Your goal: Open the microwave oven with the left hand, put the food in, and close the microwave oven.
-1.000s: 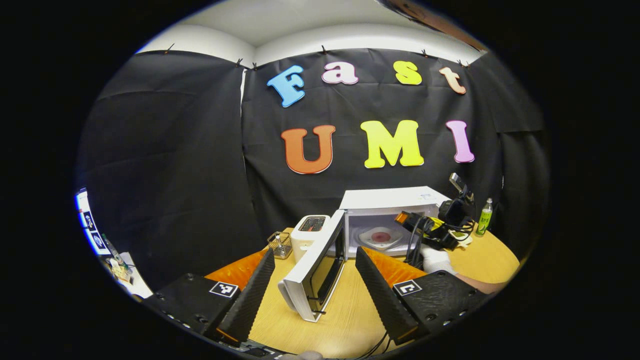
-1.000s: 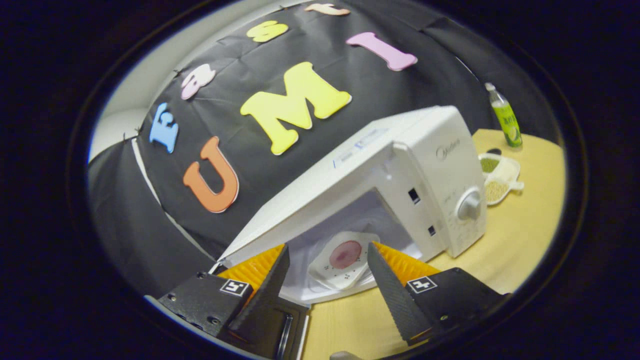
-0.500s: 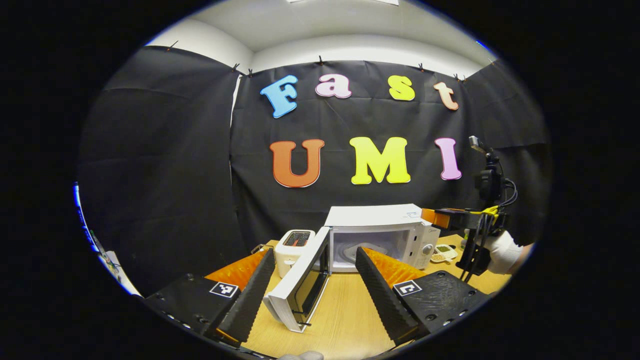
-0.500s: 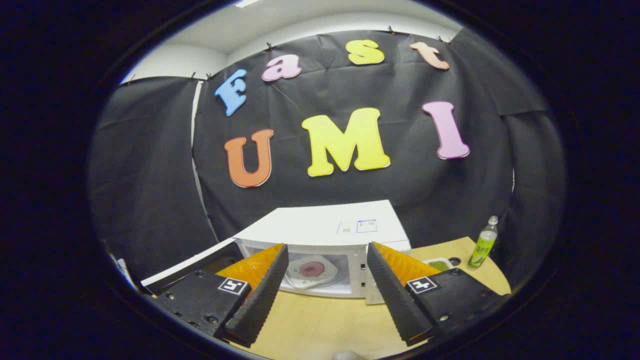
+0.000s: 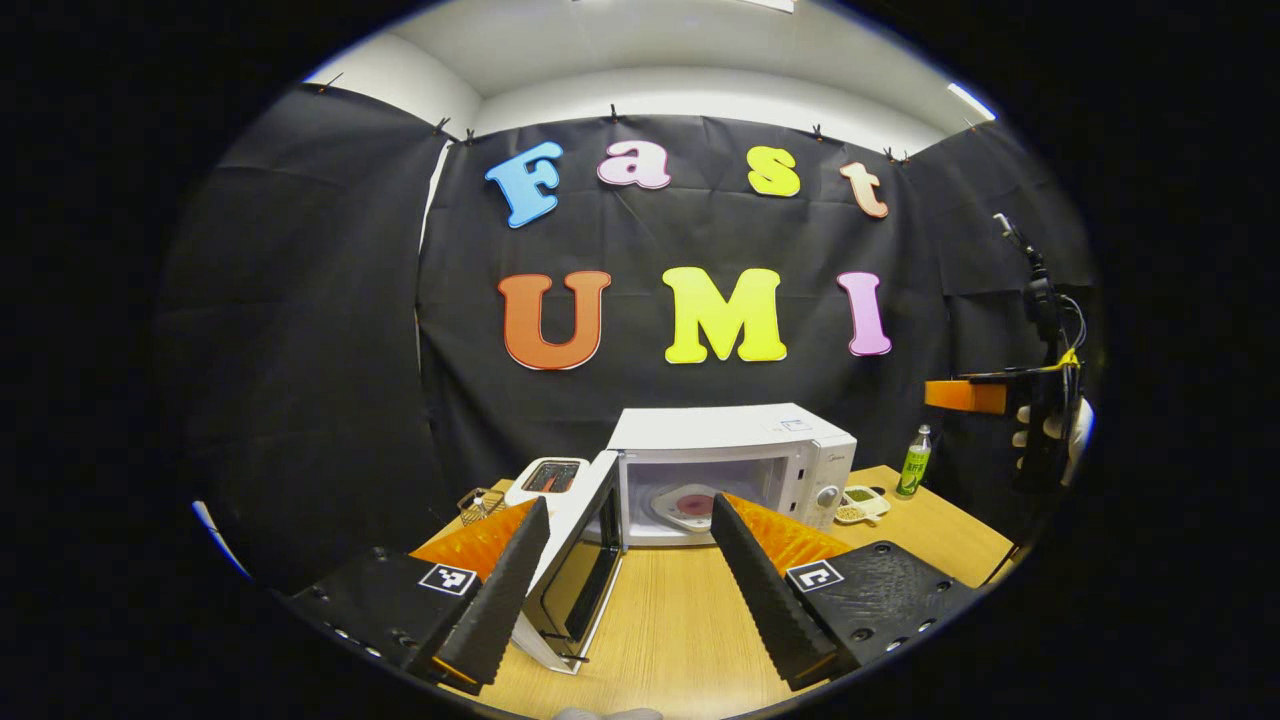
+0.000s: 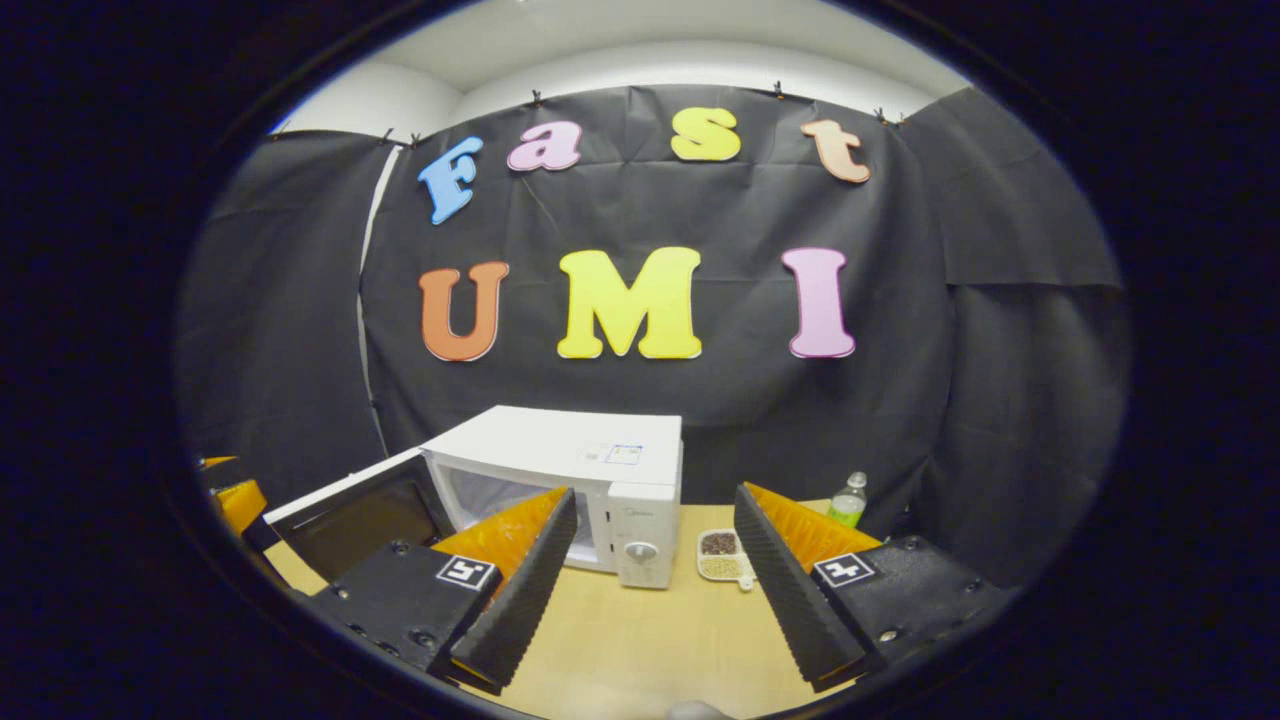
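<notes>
The microwave oven [image 5: 735, 465] sits toward the back of the desk [image 5: 680, 630], and its door [image 5: 575, 565] swings out to the left of the cavity, wide open. Inside the cavity lies the plate of food [image 5: 690, 505], pale with a reddish centre, resting flat on the oven floor. So the loading looks done, and what remains, as I judge it, is shutting the door.

The left gripper [image 5: 620, 560] hangs in front of the microwave oven, low over the desk, jaws wide and holding nothing; the open door stands between its fingers in the left gripper view, though farther off and not touched. The right gripper [image 6: 650, 575] is held high and off to the right of the microwave oven, jaws likewise wide and empty, well clear of the opening.

To close well, I would bring the left gripper round the outer face of the door, near the free edge rather than by the hinge, and push in a smooth arc until the latch seats. Pushing near the hinge would need more force and might shove the whole oven back toward the toaster [image 5: 545, 480] beside it. The dish of grains [image 6: 725, 555] and the green bottle [image 6: 848, 505] to the right of the microwave oven are out of the door's path.
</notes>
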A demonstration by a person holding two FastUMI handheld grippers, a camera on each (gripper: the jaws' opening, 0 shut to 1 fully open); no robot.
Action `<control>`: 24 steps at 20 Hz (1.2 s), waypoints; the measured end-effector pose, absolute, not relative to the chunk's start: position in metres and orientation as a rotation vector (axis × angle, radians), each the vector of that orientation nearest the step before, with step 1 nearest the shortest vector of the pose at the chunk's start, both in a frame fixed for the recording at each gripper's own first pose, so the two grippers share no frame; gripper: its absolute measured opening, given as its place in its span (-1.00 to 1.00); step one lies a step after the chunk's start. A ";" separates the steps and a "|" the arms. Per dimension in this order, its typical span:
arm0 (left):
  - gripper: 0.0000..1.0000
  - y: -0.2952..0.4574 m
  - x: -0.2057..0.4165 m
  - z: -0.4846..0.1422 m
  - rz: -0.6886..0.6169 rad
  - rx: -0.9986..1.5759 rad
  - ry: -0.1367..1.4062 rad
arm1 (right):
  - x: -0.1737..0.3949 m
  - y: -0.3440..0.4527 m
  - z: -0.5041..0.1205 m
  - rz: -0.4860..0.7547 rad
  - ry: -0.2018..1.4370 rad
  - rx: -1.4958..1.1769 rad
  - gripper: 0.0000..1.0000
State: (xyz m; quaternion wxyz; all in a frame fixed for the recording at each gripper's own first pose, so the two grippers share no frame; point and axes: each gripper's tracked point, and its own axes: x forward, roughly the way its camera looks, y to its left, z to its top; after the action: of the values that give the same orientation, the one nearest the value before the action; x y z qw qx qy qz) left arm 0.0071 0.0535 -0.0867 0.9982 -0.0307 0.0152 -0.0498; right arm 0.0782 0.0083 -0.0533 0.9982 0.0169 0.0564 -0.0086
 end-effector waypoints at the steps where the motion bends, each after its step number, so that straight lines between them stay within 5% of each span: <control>1: 0.93 0.054 0.010 -0.088 -0.102 -0.064 0.030 | 0.072 0.005 -0.054 -0.026 0.119 0.031 0.82; 2: 0.89 0.059 0.014 -0.088 -0.097 -0.062 0.029 | 0.066 0.003 -0.054 -0.030 0.122 0.034 1.00; 3: 0.52 0.063 0.019 -0.092 -0.095 -0.063 0.033 | 0.062 0.001 -0.054 -0.037 0.128 0.033 0.83; 4: 0.60 0.063 0.020 -0.096 -0.105 -0.065 0.042 | 0.059 -0.001 -0.054 -0.042 0.135 0.035 0.82; 5: 0.44 0.066 0.024 -0.098 -0.113 -0.065 0.043 | 0.055 0.000 -0.056 -0.043 0.142 0.033 0.83; 8: -0.57 0.105 0.031 -0.101 -0.026 -0.009 0.010 | 0.047 -0.002 -0.060 -0.055 0.163 0.049 0.83; 9: -0.99 0.113 0.037 -0.106 -0.014 0.003 0.014 | 0.043 -0.004 -0.063 -0.064 0.171 0.053 1.00; 14: -1.00 0.163 0.045 -0.150 0.020 -0.029 0.078 | 0.026 -0.012 -0.071 -0.100 0.208 0.078 1.00; 15: -1.00 0.176 0.046 -0.163 0.042 -0.027 0.098 | 0.022 -0.014 -0.075 -0.108 0.219 0.092 0.83; 16: -1.00 0.186 0.047 -0.175 0.059 -0.028 0.111 | 0.019 -0.017 -0.079 -0.119 0.237 0.102 1.00; 18: -1.00 0.196 0.052 -0.198 0.071 -0.046 0.140 | 0.012 -0.020 -0.087 -0.136 0.266 0.122 0.83; 19: -1.00 0.198 0.053 -0.208 0.064 -0.047 0.155 | 0.008 -0.022 -0.090 -0.144 0.280 0.125 1.00; 21: -1.00 0.198 0.055 -0.221 0.059 -0.035 0.175 | 0.004 -0.025 -0.090 -0.157 0.292 0.120 1.00; 22: -1.00 0.198 0.055 -0.227 0.056 -0.037 0.184 | 0.003 -0.026 -0.091 -0.159 0.300 0.120 0.83; 24: -1.00 0.194 0.056 -0.231 0.040 -0.030 0.185 | 0.003 -0.028 -0.089 -0.158 0.310 0.144 0.83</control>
State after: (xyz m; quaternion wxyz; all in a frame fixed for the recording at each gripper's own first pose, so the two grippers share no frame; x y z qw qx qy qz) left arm 0.0558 0.1941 -0.2314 0.9954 -0.0152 0.0926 0.0198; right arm 0.0030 -0.0277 -0.0893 0.9823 0.0717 0.1540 -0.0783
